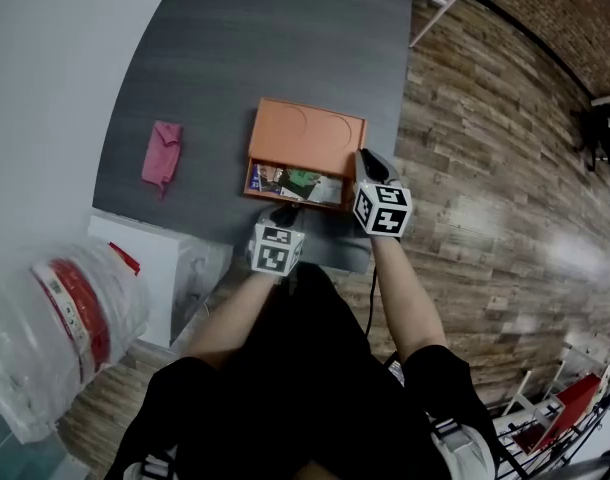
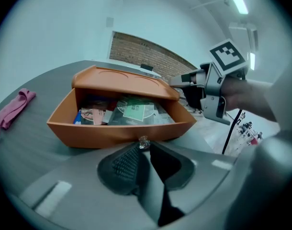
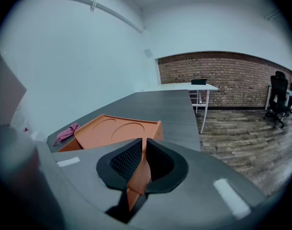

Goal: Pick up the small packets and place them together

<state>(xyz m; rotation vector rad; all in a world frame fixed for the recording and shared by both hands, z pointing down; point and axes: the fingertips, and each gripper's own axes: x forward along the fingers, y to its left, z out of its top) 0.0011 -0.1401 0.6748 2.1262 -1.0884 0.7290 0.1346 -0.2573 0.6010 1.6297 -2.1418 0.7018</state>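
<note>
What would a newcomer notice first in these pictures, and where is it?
The orange box at the dark table's near edge, its drawer open, packets inside. The right gripper is shut on the box's side, the left gripper on a small shiny piece at the drawer's front.

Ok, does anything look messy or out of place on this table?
The packets in the open orange drawer lie jumbled, overlapping at odd angles. A pink cloth sits crumpled on the table, apart from the orange box. Nothing looks spilled or damaged.
</note>
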